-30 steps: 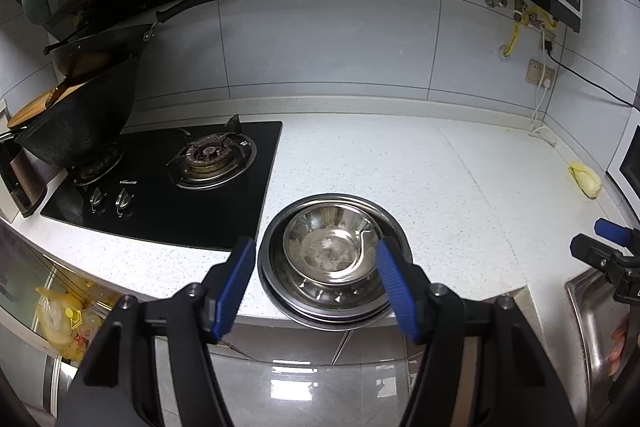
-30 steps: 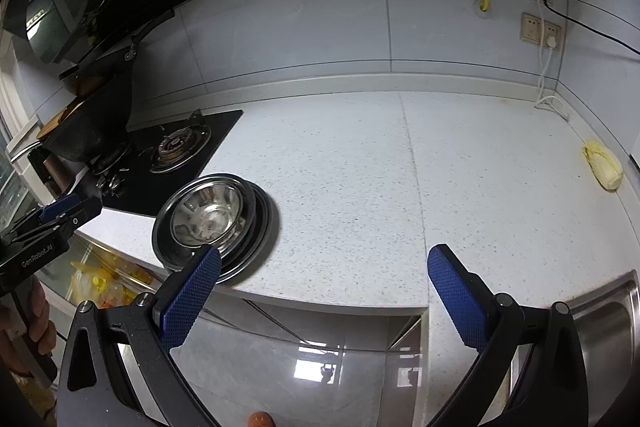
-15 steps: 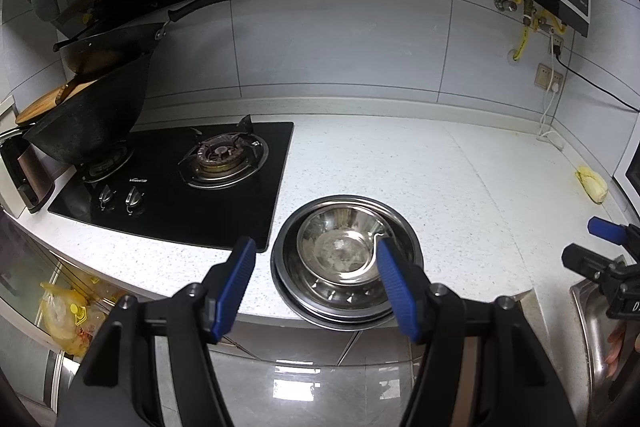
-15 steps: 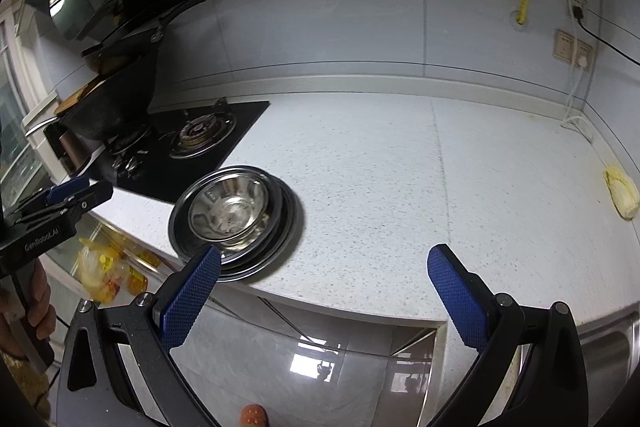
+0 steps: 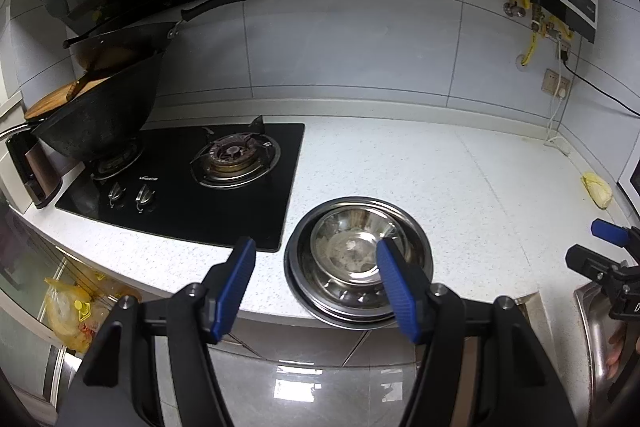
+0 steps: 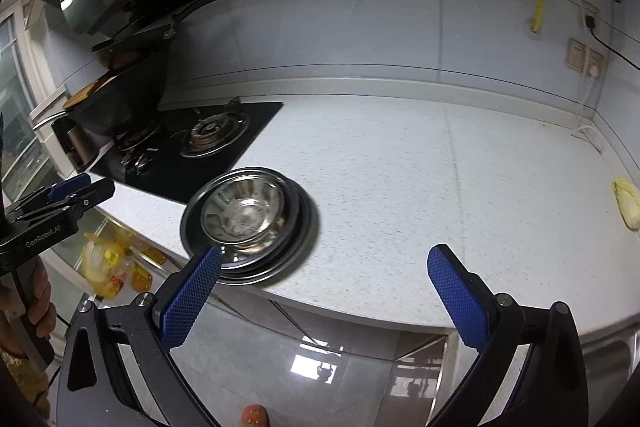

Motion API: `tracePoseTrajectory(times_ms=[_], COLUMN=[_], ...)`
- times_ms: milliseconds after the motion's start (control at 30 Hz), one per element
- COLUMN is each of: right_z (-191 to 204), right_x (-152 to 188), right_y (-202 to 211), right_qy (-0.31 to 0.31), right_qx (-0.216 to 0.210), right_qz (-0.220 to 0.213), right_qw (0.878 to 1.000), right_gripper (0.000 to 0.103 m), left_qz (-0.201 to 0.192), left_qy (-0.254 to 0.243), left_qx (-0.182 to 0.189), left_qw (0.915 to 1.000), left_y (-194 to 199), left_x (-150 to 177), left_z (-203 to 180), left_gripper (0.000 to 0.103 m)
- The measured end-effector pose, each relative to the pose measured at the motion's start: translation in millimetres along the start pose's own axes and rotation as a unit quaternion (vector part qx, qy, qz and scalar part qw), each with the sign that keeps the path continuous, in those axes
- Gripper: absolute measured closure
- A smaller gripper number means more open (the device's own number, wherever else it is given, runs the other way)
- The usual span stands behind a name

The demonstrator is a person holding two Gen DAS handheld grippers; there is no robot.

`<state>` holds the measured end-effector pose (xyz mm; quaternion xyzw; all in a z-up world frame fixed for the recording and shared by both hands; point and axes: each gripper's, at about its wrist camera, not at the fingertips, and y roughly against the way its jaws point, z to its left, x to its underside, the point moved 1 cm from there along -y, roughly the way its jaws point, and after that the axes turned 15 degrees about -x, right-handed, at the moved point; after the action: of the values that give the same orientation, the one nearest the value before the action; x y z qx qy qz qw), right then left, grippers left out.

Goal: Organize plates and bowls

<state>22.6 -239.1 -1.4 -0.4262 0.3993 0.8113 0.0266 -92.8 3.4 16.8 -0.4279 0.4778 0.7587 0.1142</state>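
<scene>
A shiny steel bowl (image 5: 352,247) sits upright, nested in the middle of a stack of wider, shallow steel plates (image 5: 356,307), whose dark rims ring it all round. The stack stands at the front edge of the speckled white tabletop (image 5: 460,187), just beside the near right corner of the black gas hob (image 5: 180,195), with its front rim slightly overhanging the edge. In the right wrist view the bowl (image 6: 244,211) shows an empty, mirror-bright inside with a flat bottom, and the plates (image 6: 280,259) under it lie level, their edges not quite aligned.
</scene>
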Motion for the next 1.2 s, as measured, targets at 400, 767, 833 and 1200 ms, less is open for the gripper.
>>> tracePoseTrajectory(times_ms=[400, 767, 833, 1200], right_z=[-38, -47, -47, -49], right_x=[12, 15, 15, 21], right_y=[43, 58, 59, 69], right_qy=[-0.065, -0.079, -0.08, -0.1], right_qx=[0.06, 0.065, 0.067, 0.076], right_qz=[-0.03, -0.048, -0.052, -0.068], right_qw=[0.996, 0.994, 0.993, 0.99], right_gripper=[0.001, 0.001, 0.001, 0.001], left_qz=[-0.015, -0.033, -0.034, -0.041], left_qy=[-0.034, -0.04, -0.039, -0.044], left_qx=[0.044, 0.055, 0.053, 0.052], left_qw=[0.9983, 0.9972, 0.9973, 0.9968], left_y=[8, 16, 17, 21], left_x=[-5, -8, -8, -7], left_z=[-38, -51, -50, -48], left_gripper=[0.042, 0.042, 0.042, 0.042])
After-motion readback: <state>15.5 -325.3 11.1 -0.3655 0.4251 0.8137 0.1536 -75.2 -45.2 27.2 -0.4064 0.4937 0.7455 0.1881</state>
